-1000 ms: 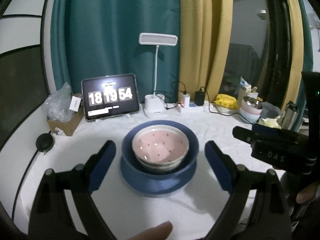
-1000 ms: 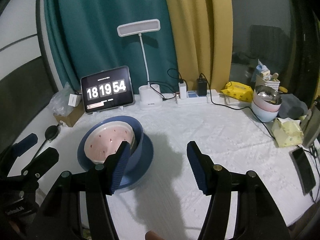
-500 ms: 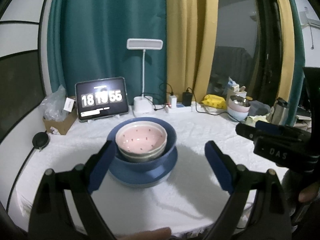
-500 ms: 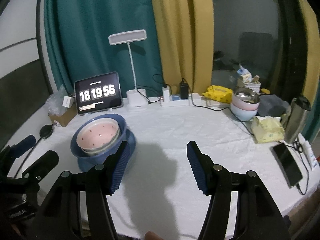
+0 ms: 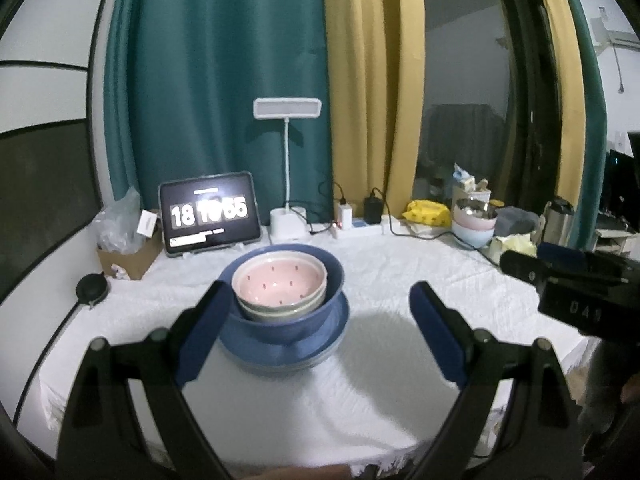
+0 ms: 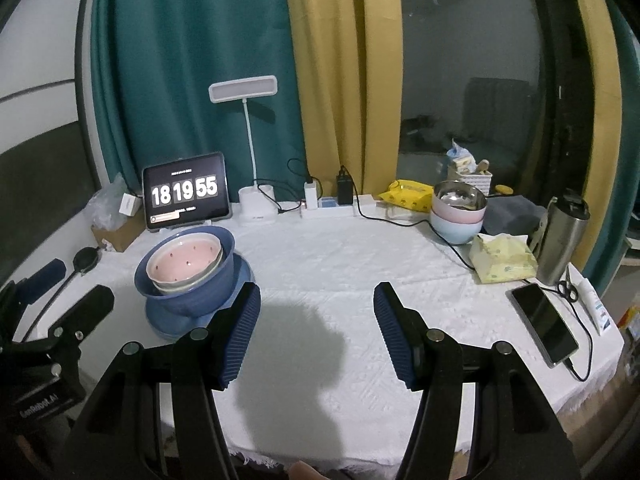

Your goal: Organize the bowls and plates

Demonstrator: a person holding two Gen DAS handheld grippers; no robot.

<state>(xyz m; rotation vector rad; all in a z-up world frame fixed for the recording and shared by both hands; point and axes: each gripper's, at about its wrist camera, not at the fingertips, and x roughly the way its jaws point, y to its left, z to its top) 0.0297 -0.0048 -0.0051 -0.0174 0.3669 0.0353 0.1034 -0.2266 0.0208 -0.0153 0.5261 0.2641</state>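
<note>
Stacked dishes on a white-clothed surface (image 6: 340,264), both grippers held back from it with jaws apart and empty.

The surface's near edge curves under both views, and a wide bare stretch of cloth lies right of the stack. The round blue plate (image 5: 324,344) carries the deep blue bowl (image 5: 276,322), with the pink speckled bowl (image 5: 278,282) nested in a pale bowl inside it, left of centre and well clear of every edge. The left gripper (image 5: 318,334) has its jaws wide, framing the stack without touching; the right gripper (image 6: 316,332) has its jaws parted over bare cloth. Only the right view shows the steel flask (image 6: 562,240), the dark phone (image 6: 544,328) and scissors near the right edge. The clock tablet (image 6: 186,196) reads sharply there, blurred in the left view.
</note>
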